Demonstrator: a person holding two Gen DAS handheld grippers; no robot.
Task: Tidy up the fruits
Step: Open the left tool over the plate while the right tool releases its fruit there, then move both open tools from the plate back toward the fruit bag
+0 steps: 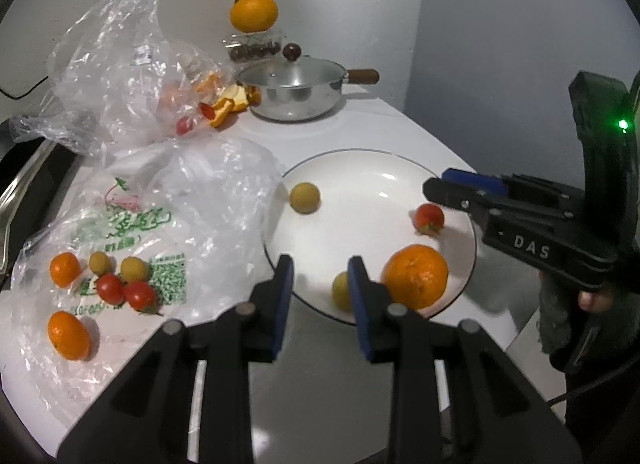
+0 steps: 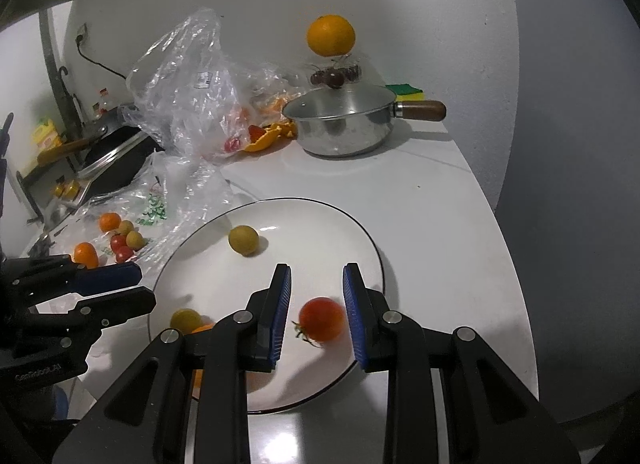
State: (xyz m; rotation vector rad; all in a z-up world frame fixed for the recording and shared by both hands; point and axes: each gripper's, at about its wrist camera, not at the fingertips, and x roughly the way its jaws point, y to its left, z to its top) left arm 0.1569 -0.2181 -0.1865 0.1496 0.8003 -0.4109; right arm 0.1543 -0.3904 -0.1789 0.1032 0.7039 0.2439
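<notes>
- Round white plate with thin dark rim point(image 1: 380, 160) on white counter point(image 1: 400, 124), carrying large orange tangerine point(image 1: 415, 277), red cherry tomato point(image 1: 429, 217) and two small yellow-green round fruits point(image 1: 305, 197).
- Left gripper point(image 1: 320, 276) with jaws apart and empty, over the plate's near edge, just beside one yellow-green fruit.
- Right gripper point(image 2: 316, 294) released, jaws spread over the plate, the blurred tomato point(image 2: 322, 318) lying between them, untouched.
- More tangerines, tomatoes and yellow fruits on crumpled clear plastic bag with green print point(image 1: 140, 232), left of the plate.
- Behind: lidded steel saucepan with wooden handle point(image 1: 298, 94), orange peel scraps point(image 1: 232, 102), big orange point(image 1: 253, 12) atop clear box of dark cherries point(image 1: 254, 46).
</notes>
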